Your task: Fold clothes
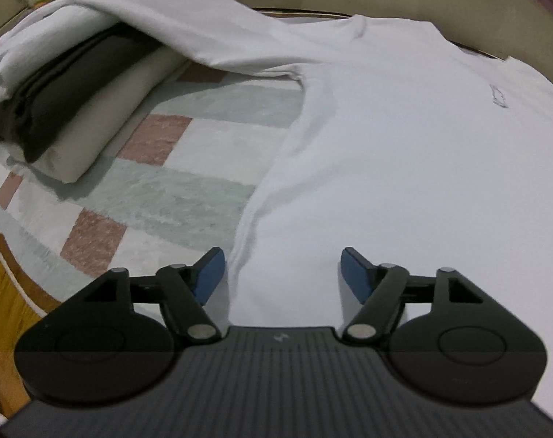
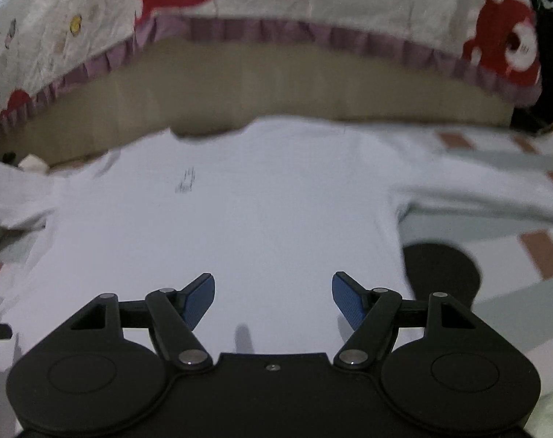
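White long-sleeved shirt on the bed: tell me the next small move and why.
Probably take the left tongs to the sleeve draped over the stack of folded clothes and pinch it, ready to fold it in. The white shirt lies flat, front up, both sleeves still spread. Both tongs stand open and empty over its lower part, the right tongs too.
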